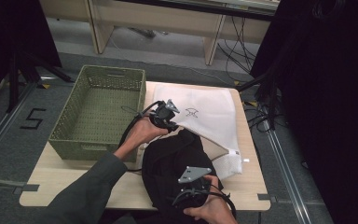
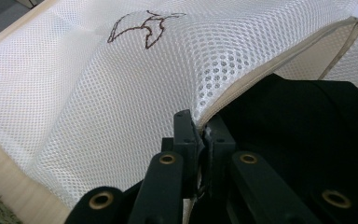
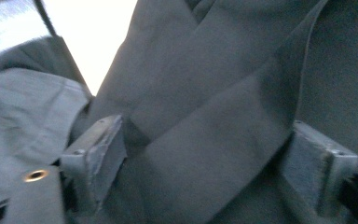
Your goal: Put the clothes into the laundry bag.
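A green woven basket [image 1: 98,112] stands at the left end of the wooden table [image 1: 58,175], open side up. Just right of the basket, a white mesh laundry bag [image 1: 205,114] lies flat across the far right half of the table, with a small dark line emblem [image 1: 192,112] on its upper face. The left gripper [image 1: 168,122] sits at the near left edge of the bag, just beyond the basket's right wall. In the left gripper view its jaws stand clamped together on the bag's cream-edged opening rim [image 2: 223,98], lifting the mesh [image 2: 121,93] into a raised fold. A black garment [image 1: 177,168] lies bunched on the table directly under that raised rim, its far end tucked at the bag mouth and its bulk spread toward the near table edge. In the left gripper view the black garment [image 2: 298,116] lies just right of the clamped rim. The right gripper [image 1: 192,191] rests at the near end of the garment, held in the person's right hand [image 1: 212,210]. In the right gripper view its jaws stand wide apart, with a diagonal fold of the garment [image 3: 205,140] lying between the two pads [image 3: 98,149]; the pads do not press on the cloth.
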